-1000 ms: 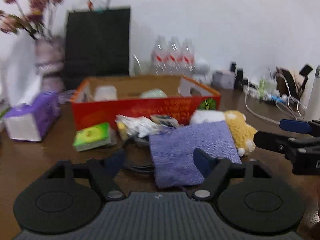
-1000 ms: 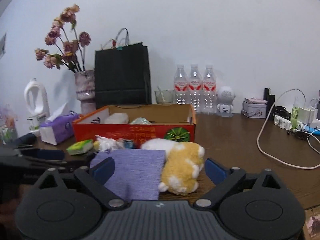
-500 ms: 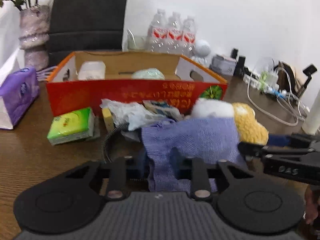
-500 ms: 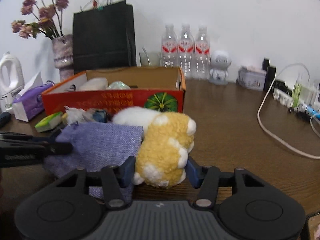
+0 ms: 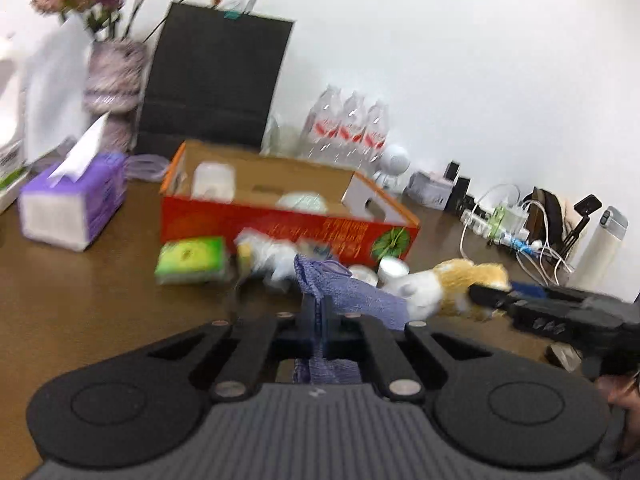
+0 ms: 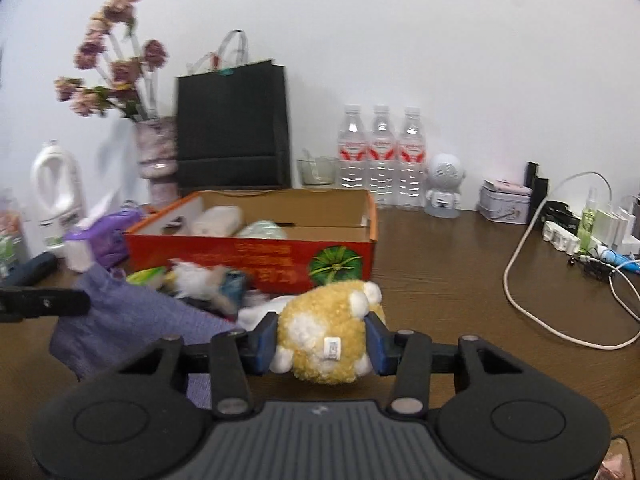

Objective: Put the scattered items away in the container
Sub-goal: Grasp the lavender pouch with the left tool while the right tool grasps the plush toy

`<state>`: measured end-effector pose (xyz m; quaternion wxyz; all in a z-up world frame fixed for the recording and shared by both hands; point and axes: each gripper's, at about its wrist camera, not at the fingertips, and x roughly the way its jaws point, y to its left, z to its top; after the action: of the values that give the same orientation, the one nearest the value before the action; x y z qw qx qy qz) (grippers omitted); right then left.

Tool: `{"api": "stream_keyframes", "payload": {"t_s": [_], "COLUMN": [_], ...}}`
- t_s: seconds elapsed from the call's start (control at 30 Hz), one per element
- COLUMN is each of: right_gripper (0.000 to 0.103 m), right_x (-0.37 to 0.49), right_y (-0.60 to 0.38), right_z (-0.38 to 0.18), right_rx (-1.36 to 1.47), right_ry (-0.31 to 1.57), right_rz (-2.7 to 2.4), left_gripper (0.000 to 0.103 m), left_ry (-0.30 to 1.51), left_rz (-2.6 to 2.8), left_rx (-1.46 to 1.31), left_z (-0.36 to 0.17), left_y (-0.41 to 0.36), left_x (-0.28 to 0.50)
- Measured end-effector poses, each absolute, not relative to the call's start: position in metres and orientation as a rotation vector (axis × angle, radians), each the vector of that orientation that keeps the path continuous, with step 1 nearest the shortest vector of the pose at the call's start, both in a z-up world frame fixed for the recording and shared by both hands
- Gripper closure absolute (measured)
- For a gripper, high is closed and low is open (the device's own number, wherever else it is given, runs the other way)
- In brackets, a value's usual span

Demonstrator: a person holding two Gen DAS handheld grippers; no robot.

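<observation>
Both grippers loaded beside the box, nothing dropped in yet.
Red cardboard box sat open-topped behind the clutter, so it could take drops from above; left gripper was pinched tight on the purple cloth, bunching it; right gripper, jaws just closing, squeezed the yellow plush toy, soft enough to deform.
</observation>
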<state>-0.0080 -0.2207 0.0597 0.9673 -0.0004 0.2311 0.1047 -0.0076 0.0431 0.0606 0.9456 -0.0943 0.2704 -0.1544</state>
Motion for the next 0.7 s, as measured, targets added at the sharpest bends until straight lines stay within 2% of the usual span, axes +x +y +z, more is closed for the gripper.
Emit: {"api": "stream_keyframes", "payload": {"t_s": [0.13,0.3,0.43,0.5,0.53,0.57,0.63,0.7], "right_gripper": [0.059,0.059,0.057,0.057,0.054,0.051,0.032,0.031], "right_x": [-0.040,-0.065,-0.077,-0.080,-0.080,-0.080,-0.076,-0.069], "right_y": [-0.214,-0.207,-0.211,-0.212,-0.212,-0.212,-0.211,-0.210], "right_z": [0.062,0.040,0.030,0.034,0.037,0.039,0.041,0.035], "right_rx": [-0.033,-0.068,-0.042,-0.044,-0.049,-0.057,-0.075,-0.085], "right_ry": [0.497,0.625,0.649,0.632,0.621,0.612,0.610,0.628], "right_rz": [0.268,0.281,0.274,0.275,0.275,0.277,0.279,0.287], "left_gripper": [0.100,0.100,0.093,0.071,0.054,0.046,0.043,0.030], "left_ry": [0.611,0.666,0.644,0.612,0.596,0.584,0.589,0.615], "left_rz": [-0.252,-0.205,-0.204,-0.217,-0.232,-0.266,-0.335,-0.406], "left_rx": [-0.215,-0.210,-0.168,-0.102,-0.085,-0.073,-0.036,0.025], "left_z": [0.044,0.027,0.025,0.030,0.033,0.034,0.036,0.033], "left_y": [0.060,0.065,0.063,0.060,0.060,0.060,0.056,0.049], "left_x": [-0.035,-0.058,-0.063,-0.064,-0.063,-0.060,-0.052,-0.041]}}
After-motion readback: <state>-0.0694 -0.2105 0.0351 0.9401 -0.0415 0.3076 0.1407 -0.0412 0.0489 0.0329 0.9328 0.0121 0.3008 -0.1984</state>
